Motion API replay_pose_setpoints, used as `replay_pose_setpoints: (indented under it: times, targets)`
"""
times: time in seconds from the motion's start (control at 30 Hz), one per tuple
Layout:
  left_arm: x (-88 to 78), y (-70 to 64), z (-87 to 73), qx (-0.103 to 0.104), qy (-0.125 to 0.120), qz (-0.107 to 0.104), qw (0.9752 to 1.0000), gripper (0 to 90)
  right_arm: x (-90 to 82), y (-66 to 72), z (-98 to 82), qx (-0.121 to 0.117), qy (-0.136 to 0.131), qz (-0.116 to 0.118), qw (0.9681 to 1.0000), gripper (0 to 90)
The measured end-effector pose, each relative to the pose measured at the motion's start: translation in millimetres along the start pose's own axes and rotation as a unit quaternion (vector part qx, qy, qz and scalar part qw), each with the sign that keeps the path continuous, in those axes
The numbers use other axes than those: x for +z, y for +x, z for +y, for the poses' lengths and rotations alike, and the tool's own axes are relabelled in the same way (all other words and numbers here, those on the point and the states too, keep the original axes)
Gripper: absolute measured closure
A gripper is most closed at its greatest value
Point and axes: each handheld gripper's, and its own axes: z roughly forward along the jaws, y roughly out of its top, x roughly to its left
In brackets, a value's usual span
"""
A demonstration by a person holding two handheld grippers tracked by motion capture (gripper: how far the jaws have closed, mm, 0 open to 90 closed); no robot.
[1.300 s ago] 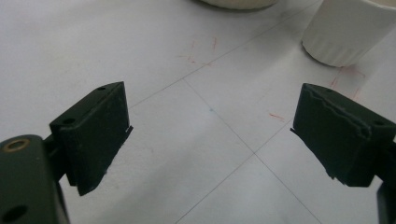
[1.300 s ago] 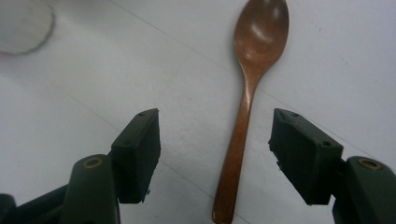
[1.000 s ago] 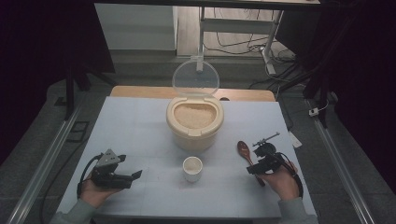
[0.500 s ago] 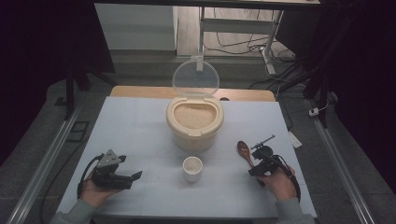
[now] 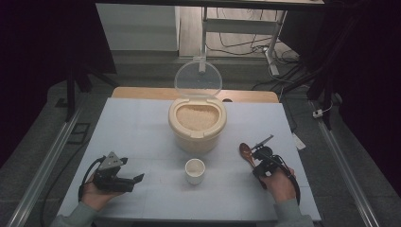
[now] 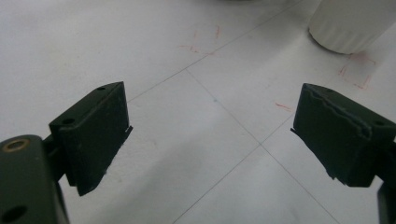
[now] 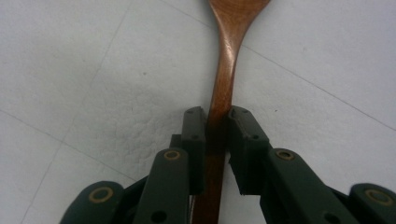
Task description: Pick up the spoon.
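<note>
- Right gripper view: right hand-held gripper (image 7: 217, 140) has just been closing; it now pinches the brown wooden spoon (image 7: 224, 70) by its handle, flat on the white desk (image 7: 93, 70), ready to lift
- Left hand-held gripper (image 6: 210, 135) waits wide open, holding nothing

The right gripper (image 7: 216, 123) has just been closing, its jaws pinching tight. The left gripper (image 6: 210, 135) rests wide open.

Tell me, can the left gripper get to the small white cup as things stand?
Probably yes: the left gripper is open, and only bare table lies between it and the small white cup.
</note>
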Motion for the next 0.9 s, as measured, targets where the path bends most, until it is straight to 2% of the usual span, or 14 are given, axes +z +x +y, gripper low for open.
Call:
replay_pose_setpoints:
  times: [0.07, 0.23, 0.37, 0.57, 0.7, 0.9]
  targets:
    - [0.0, 0.6, -0.3, -0.001, 0.001, 0.001, 1.0000, 10.8, -0.7, -0.5, 1.0, -0.001, 0.007, 0.001, 1.0000, 79.0]
    - [0.2, 0.6, -0.4, 0.000, 0.000, 0.002, 1.0000, 10.8, -0.7, 2.5, -0.3, -0.011, -0.003, -0.007, 0.9999, 79.4]
    - [0.7, 1.0, -0.7, -0.001, 0.001, 0.003, 1.0000, 10.8, -3.2, -0.9, -2.0, -0.017, -0.008, 0.004, 0.9998, 79.5]
    - [1.5, 2.1, -1.4, -0.002, 0.004, 0.004, 1.0000, 10.8, -16.0, -9.6, -7.9, -0.020, -0.043, 0.026, 0.9985, 79.6]
    - [1.1, 2.0, -1.5, -0.002, 0.003, 0.004, 1.0000, 10.9, -26.9, -14.3, -12.7, -0.020, -0.070, 0.042, 0.9965, 79.6]
    - [1.9, 2.8, -1.9, -0.003, 0.005, 0.005, 1.0000, 10.9, -50.4, -17.5, -18.1, -0.027, -0.120, 0.066, 0.9903, 79.6]
